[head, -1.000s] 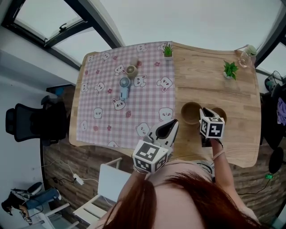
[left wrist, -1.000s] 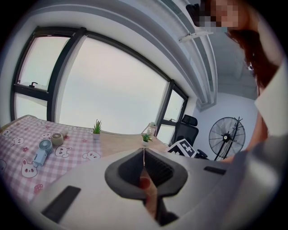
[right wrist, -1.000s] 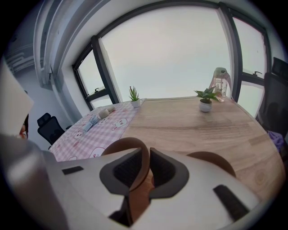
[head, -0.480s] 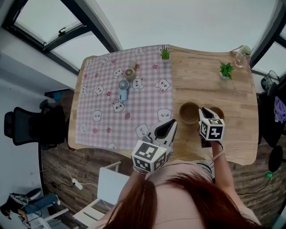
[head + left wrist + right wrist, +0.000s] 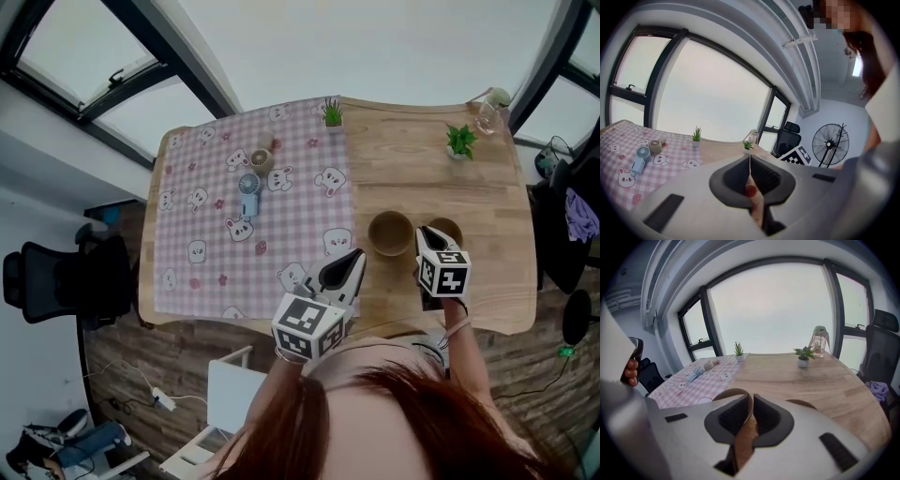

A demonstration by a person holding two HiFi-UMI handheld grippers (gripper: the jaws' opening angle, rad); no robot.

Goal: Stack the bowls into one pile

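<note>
Two brown bowls stand side by side on the bare wood. The left bowl [image 5: 389, 232] shows whole; the right bowl [image 5: 448, 228] is partly hidden behind my right gripper [image 5: 424, 232]. In the right gripper view the left bowl's rim [image 5: 725, 393] curves up into the gap of the right gripper [image 5: 752, 401]. Its jaws have just been closing and are shut on that thin wall; the right bowl [image 5: 802, 403] peeks out behind the right jaw. My left gripper [image 5: 353, 256] hovers at the cloth's near edge, left of the bowls. In its own view the left gripper [image 5: 749, 161] is shut and holds nothing.
A pink checked cloth [image 5: 211, 234] covers the table's left half and carries a small handheld fan [image 5: 247, 193] and a little round object [image 5: 260, 158]. Two small potted plants [image 5: 332, 114] [image 5: 459, 142] and a glass bottle [image 5: 488, 110] stand along the far edge. The table's near edge [image 5: 469, 323] is close.
The head view has drifted, so the table sits higher and further left in the picture. My right gripper stays at the bowls and has risen slightly. The left gripper has kept its place.
</note>
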